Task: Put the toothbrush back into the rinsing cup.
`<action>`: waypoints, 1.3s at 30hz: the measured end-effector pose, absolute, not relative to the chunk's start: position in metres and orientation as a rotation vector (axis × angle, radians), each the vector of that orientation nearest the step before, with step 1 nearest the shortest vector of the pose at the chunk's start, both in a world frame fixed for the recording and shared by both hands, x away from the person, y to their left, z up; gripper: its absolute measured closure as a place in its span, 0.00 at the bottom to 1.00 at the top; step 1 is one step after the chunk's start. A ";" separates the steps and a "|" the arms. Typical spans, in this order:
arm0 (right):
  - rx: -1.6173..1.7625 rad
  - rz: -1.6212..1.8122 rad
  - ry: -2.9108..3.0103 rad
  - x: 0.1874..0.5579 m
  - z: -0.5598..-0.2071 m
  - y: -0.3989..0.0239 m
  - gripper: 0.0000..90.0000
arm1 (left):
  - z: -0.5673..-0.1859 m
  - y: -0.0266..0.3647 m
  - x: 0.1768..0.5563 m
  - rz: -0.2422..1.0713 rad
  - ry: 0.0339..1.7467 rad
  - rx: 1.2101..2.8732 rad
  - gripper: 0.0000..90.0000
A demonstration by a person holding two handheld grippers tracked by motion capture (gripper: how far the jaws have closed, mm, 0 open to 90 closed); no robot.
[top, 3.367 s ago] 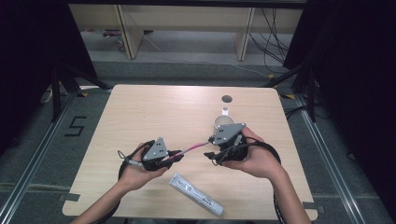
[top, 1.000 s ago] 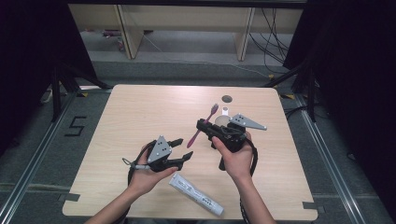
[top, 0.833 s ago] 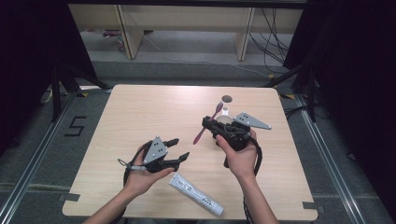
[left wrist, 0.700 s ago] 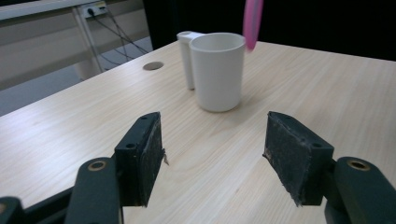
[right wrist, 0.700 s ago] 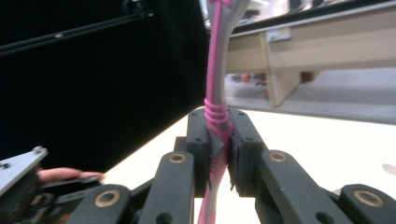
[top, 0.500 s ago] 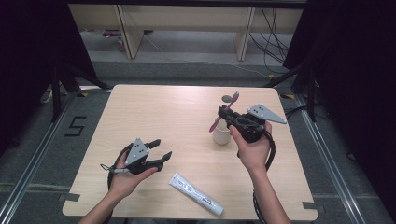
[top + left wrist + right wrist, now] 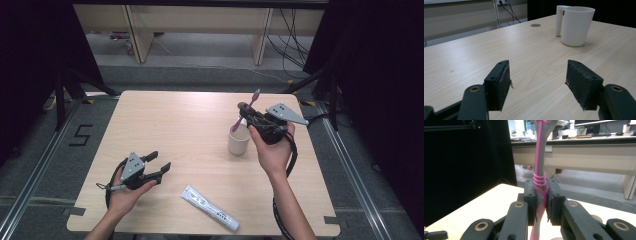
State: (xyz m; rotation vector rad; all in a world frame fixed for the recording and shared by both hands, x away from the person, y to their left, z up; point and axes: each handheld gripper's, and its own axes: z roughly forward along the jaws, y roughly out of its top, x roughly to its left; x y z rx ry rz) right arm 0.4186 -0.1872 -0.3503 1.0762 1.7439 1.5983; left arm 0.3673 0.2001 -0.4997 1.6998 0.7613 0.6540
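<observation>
So the right tool (image 7: 246, 111) now has the pink toothbrush (image 7: 244, 115) clamped tight and tipped over the white cup (image 7: 239, 141), handle end aimed in. The left tool (image 7: 159, 162) let go and backed off toward the desk (image 7: 175, 120) edge, jaws just opened wide with nothing between them, so the drop-in looks next.

Lab (black curtains (image 7: 30, 60), floor rails (image 7: 350, 170))

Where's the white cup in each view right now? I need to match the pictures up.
High view: the white cup stands right of the table's centre, just below the toothbrush in the right gripper.
Left gripper view: upper right, handle on its left side, beyond the open jaws.
Right gripper view: I can't make the cup out; the clamped toothbrush stands in the middle.
Shared landmark: the wooden table.
</observation>
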 end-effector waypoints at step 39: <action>1.087 1.438 1.643 0.461 -0.340 -0.195 0.89 | -0.510 0.203 0.368 0.668 0.779 1.668 0.40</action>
